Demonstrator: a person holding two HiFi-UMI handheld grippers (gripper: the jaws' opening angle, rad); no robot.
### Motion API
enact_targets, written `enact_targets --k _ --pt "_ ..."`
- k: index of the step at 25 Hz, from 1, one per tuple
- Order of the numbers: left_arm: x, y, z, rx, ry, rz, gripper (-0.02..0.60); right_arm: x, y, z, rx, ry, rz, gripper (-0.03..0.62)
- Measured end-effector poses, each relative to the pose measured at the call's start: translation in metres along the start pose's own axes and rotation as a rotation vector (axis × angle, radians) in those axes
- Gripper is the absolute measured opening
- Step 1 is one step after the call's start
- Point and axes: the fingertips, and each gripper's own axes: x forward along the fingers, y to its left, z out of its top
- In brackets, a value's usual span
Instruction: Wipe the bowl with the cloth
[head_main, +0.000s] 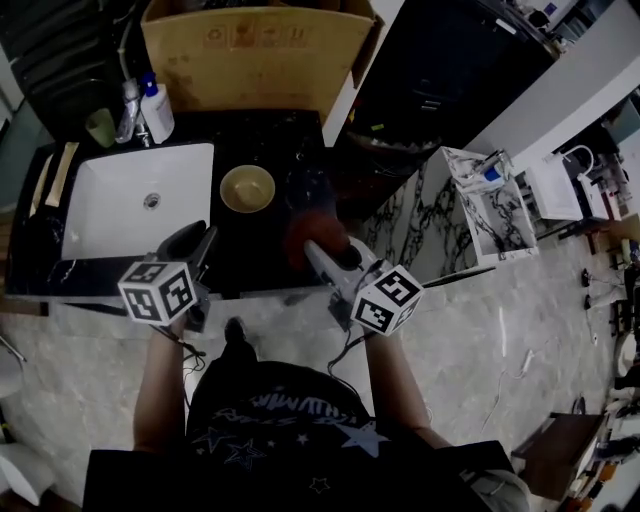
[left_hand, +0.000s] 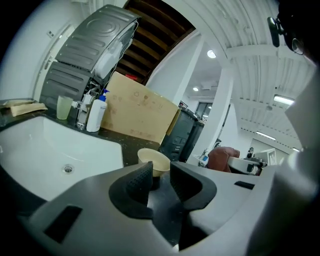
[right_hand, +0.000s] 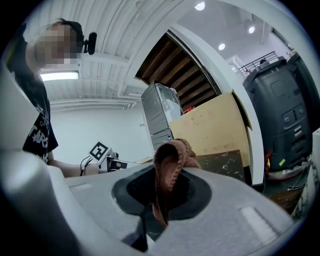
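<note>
Right gripper clamped on cloth | left gripper jaws apart, empty | bowl upper middle of head view, just right of sink

Bowl and cloth
The beige bowl is sitting upright on the dark counter; the rust-brown cloth is hanging bunched, pinched by the right gripper.

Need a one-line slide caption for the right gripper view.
Right gripper shut on a bunched reddish-brown cloth, cardboard box in the background.
</note>
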Motion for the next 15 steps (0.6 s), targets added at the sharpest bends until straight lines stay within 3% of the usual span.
enact_targets --k 6,15 --pt "-0.033 -0.039 -0.027 0.022 -0.004 0.035 0.043 -0.042 0.024 -0.009 -0.022 0.017 0.038 0.051" --pt "-0.085 -0.111 -0.072 0.052 -0.048 0.052 0.017 -0.114 0.064 -0.033 -0.007 0.036 0.082 0.051"
